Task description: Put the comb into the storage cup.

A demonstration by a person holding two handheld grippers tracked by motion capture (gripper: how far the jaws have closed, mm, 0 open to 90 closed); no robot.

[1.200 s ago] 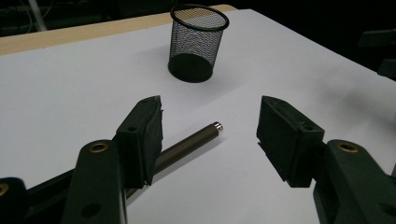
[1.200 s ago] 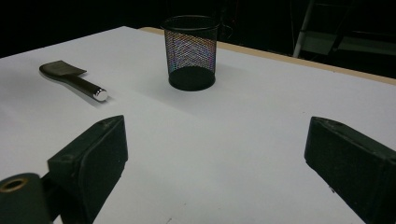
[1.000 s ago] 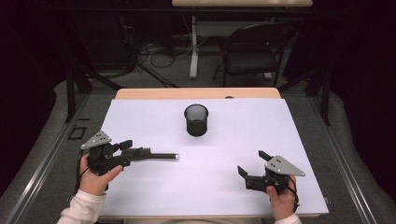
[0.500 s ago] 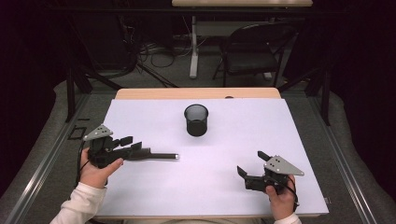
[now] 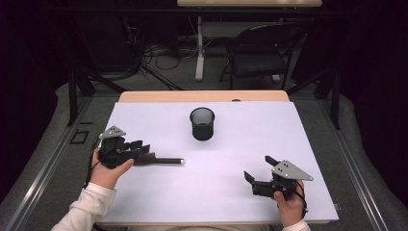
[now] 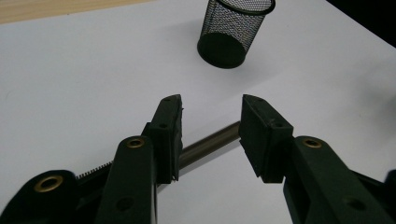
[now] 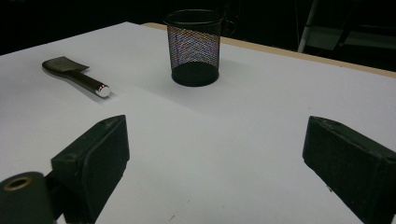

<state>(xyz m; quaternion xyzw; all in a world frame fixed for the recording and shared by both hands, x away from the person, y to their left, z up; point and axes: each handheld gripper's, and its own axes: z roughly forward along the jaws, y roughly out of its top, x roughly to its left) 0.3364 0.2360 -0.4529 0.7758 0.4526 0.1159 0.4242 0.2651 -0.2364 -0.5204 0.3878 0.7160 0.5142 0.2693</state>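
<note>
A dark metal rod (image 5: 161, 161) with a bright tip is seen lying flat on the white table (image 5: 288, 144), at about eight o'clock from the mesh cup (image 5: 202, 123) and well apart from it. The grasping step is judged to be in hand: the rod is straddled by the left gripper (image 6: 211, 122), whose jaws have just been closing, though a gap is kept and the pads are not yet pressed on it. Further closing and then a lift would be called for. The right gripper (image 5: 257, 174), at five o'clock, is held wide open over bare table, gripping nothing. Nothing is found in the way.
</note>
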